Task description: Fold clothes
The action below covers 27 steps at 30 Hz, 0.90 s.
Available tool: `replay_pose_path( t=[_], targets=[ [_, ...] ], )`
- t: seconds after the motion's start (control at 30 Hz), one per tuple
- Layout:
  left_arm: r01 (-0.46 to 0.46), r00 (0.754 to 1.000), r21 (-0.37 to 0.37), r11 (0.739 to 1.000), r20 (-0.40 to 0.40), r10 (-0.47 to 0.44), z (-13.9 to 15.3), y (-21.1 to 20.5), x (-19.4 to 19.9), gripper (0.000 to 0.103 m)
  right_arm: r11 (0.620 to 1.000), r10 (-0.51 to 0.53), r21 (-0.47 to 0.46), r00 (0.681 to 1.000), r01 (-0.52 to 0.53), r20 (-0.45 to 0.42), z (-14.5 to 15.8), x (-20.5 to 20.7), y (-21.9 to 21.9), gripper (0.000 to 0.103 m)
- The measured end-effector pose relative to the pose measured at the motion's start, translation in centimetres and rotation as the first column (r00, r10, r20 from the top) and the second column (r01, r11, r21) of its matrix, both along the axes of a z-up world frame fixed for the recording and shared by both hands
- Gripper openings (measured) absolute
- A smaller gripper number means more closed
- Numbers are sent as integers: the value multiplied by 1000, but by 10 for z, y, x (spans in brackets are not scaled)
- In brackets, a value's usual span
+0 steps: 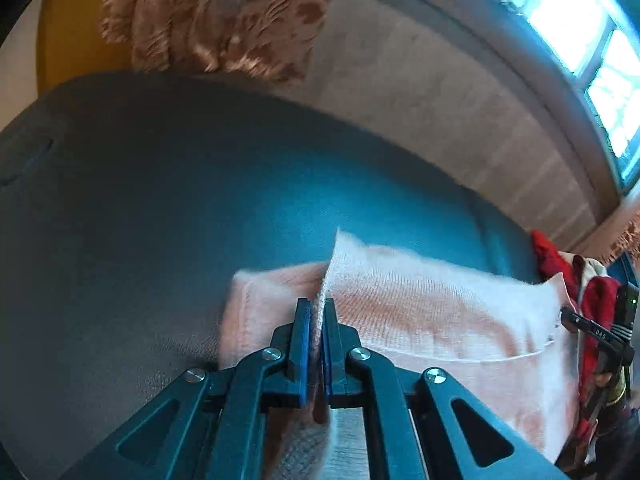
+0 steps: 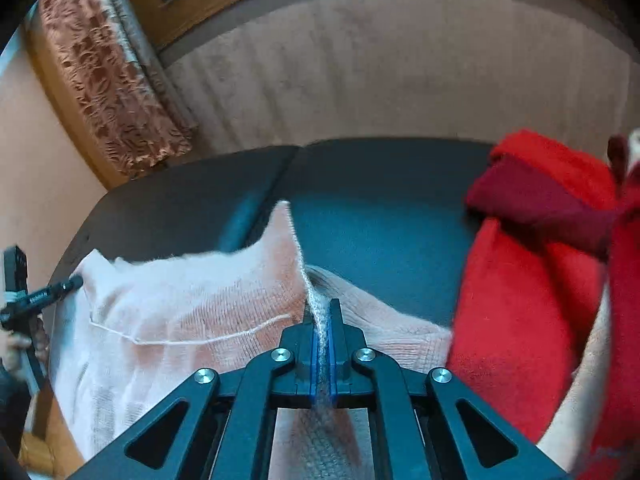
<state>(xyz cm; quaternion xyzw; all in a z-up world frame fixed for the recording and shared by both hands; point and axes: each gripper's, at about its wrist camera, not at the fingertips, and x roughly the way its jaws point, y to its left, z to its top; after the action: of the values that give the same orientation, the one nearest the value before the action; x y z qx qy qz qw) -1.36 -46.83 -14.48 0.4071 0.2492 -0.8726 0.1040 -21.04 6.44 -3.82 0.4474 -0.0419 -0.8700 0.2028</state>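
Note:
A pale pink knitted garment (image 1: pixel 432 312) lies on a dark table (image 1: pixel 160 200). My left gripper (image 1: pixel 317 308) is shut on a raised fold of its edge, with the fabric pinched between the blue pads. In the right wrist view the same pink garment (image 2: pixel 192 312) spreads to the left. My right gripper (image 2: pixel 325 312) is shut on another raised ridge of it. A loose pale thread runs across the knit. Each gripper shows at the edge of the other's view: the right one (image 1: pixel 600 336) and the left one (image 2: pixel 36 300).
A pile of red clothes (image 2: pixel 528 288) lies on the table's right side, close to my right gripper. A beige sofa back (image 2: pixel 400 72) runs behind the table. A brown patterned curtain (image 1: pixel 224 12) hangs at the back, next to a bright window (image 1: pixel 580 20).

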Motion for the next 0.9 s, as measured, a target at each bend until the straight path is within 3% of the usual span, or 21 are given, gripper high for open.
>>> replay_pose_path(
  t=[0.1,0.23,0.37,0.43,0.5,0.53,0.63,0.77,0.9],
  targets=[
    [-26,999,-80,996,30,28,-15,7,-3,6,1000,-22,14,999,22,45,-23,-5,-1,4],
    [-38,997,-212,976,55,51,-11,26,-3,8,997,-70,-37,996,72,58,-38,-4,11,2],
    [-133,988,-248,960,39,148,6,22,6,25,996,-76,-51,996,79,48,-39,2,18,4],
    [-200,978,-287,937,-8,206,23,27,15,32,994,-86,-62,995,89,46,-36,5,19,13],
    [-238,971,-334,912,-82,223,43,40,26,43,993,-102,-52,995,102,2,-25,14,20,32],
    [-241,970,-350,905,-116,213,54,49,29,46,993,-104,-51,994,102,-32,-16,21,19,35],
    [-134,981,-364,922,-180,72,68,89,27,51,997,-59,-64,990,51,-129,9,44,5,40],
    [39,987,-387,921,-128,-96,47,143,7,51,990,99,-84,985,-112,-142,12,67,-26,48],
    [89,991,-382,920,-56,-119,12,167,0,52,984,171,68,978,-164,-122,-16,71,-48,49]
  ],
)
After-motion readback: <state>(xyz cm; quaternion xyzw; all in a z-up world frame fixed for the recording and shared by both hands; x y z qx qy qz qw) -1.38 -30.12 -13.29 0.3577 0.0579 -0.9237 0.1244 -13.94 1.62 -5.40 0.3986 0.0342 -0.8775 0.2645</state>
